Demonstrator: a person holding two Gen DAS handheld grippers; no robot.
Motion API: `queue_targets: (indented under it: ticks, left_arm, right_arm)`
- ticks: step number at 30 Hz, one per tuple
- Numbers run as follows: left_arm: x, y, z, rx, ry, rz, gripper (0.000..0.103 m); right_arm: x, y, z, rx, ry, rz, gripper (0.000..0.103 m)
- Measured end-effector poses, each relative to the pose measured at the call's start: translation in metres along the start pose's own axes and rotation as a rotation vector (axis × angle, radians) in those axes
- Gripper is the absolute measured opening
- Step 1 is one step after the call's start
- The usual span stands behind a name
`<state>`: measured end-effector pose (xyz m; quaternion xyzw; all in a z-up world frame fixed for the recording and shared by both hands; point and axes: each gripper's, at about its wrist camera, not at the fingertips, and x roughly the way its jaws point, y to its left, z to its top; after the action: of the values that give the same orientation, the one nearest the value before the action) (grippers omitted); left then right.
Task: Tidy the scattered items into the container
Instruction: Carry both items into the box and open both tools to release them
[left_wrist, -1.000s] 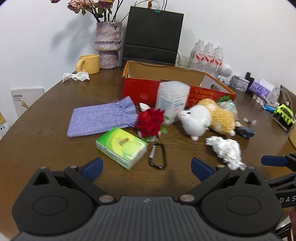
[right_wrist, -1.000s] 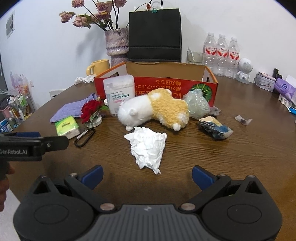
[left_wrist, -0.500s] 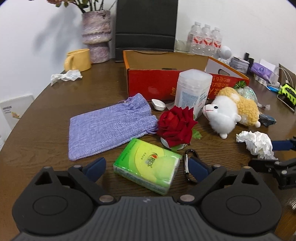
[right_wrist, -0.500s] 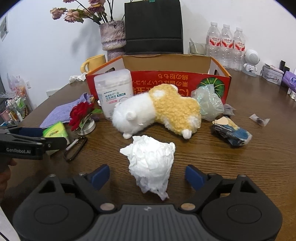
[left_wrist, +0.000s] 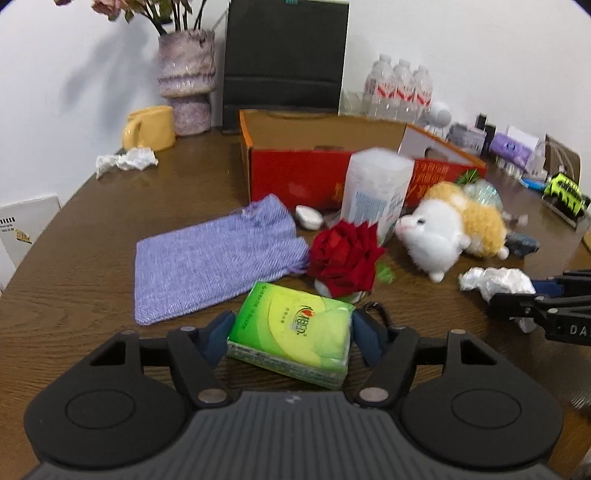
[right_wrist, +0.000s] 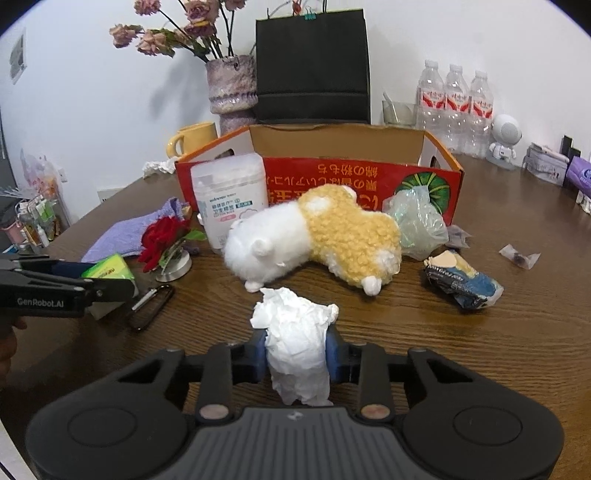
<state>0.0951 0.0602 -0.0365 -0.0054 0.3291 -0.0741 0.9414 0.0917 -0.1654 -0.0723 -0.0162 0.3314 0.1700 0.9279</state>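
My left gripper (left_wrist: 291, 336) is shut on the green tissue pack (left_wrist: 295, 332), which lies on the wooden table. My right gripper (right_wrist: 295, 354) is shut on the crumpled white tissue (right_wrist: 295, 339). The red cardboard box (left_wrist: 295, 177) stands open at the back, also in the right wrist view (right_wrist: 354, 177). In front of it lie a purple pouch (left_wrist: 214, 258), a red rose (left_wrist: 343, 254), a white cotton-swab jar (left_wrist: 376, 188), a white-and-yellow plush toy (right_wrist: 314, 236), a black carabiner (right_wrist: 151, 306), a clear plastic bag (right_wrist: 417, 221) and a blue wrapper (right_wrist: 461, 280).
A vase (left_wrist: 186, 81), yellow mug (left_wrist: 151, 127), black paper bag (right_wrist: 314, 66), water bottles (right_wrist: 454, 103) and a small white robot figure (right_wrist: 504, 140) stand behind the box. Another crumpled tissue (left_wrist: 125, 160) lies at the back left. Small clutter lines the right table edge.
Both grippers moved forward and down and closed: the left on the green tissue pack, the right on the crumpled white tissue. Both were open a second ago.
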Motion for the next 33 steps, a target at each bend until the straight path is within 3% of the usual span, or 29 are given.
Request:
queue_targets:
  ticks: [6,11,15,20,24,29,33]
  left_arm:
    - [-0.027,-0.006,0.02,-0.015,-0.091,-0.036,0.069]
    - [-0.036,-0.013,0.074,-0.017,-0.168,-0.081,0.07]
    - [-0.015,-0.019,0.127,-0.014,-0.189,-0.081,0.07]
    - [0.048,-0.022,0.186,-0.069,-0.097,-0.075,0.07]
    - [0.118,-0.029,0.217,-0.083,0.009,-0.002,0.07]
    - [0.19,-0.03,0.223,-0.108,0.138,0.063,0.07]
    - [0.217,-0.027,0.215,-0.109,0.194,0.091,0.07]
  right_arm:
    - [-0.023,-0.011,0.018,0.009,-0.092,0.035,0.029]
    - [-0.032,-0.032,0.061,0.009,-0.161,0.052,0.029]
    - [-0.021,-0.048,0.104,-0.009,-0.186,0.035,0.029]
    - [0.024,-0.075,0.16,0.0,-0.131,0.003,0.029]
    - [0.085,-0.096,0.195,0.021,-0.036,-0.033,0.029]
    - [0.163,-0.106,0.209,0.045,0.098,-0.064,0.029]
    - [0.199,-0.107,0.206,0.047,0.169,-0.084,0.029]
